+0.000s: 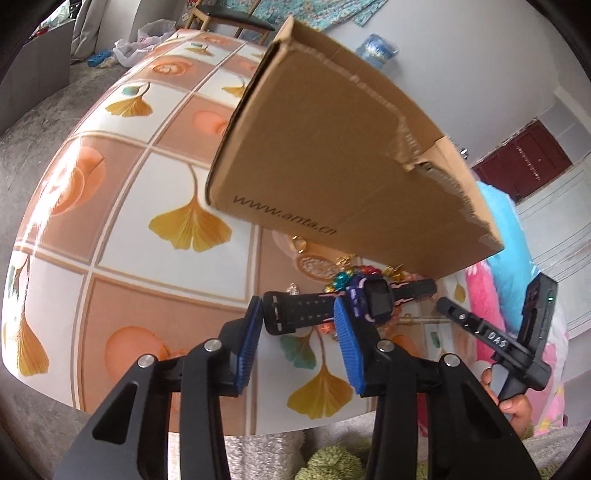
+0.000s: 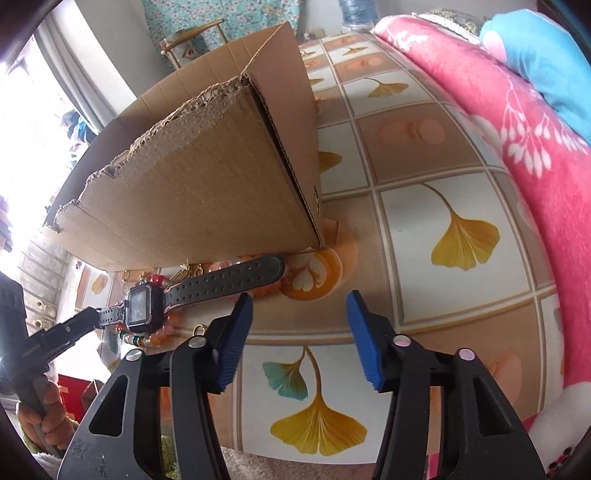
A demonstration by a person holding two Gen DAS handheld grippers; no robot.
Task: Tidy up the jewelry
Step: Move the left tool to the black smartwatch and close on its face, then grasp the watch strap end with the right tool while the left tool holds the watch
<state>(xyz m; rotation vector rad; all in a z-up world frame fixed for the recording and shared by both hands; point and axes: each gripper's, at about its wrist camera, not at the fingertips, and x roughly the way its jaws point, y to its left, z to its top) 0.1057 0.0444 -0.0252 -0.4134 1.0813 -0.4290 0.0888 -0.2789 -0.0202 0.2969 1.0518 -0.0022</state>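
Watch (image 1: 373, 302): lay crosswise before box (image 1: 332, 147), nearer your left gripper (image 1: 299, 332).
Grippers: both released; right gripper (image 2: 297, 332) empty.

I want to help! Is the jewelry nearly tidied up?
Barely started: the inside of the cardboard box is hidden. In hand: the watch strap sits between the pads of the left gripper, grip unclear; the right gripper is open. Left: bead bracelets and gold pieces lie beside the box.

A wooden chair (image 1: 236, 22) stands at the table's (image 1: 122, 206) far end, beyond it pale walls and a dark red door (image 1: 524, 162).
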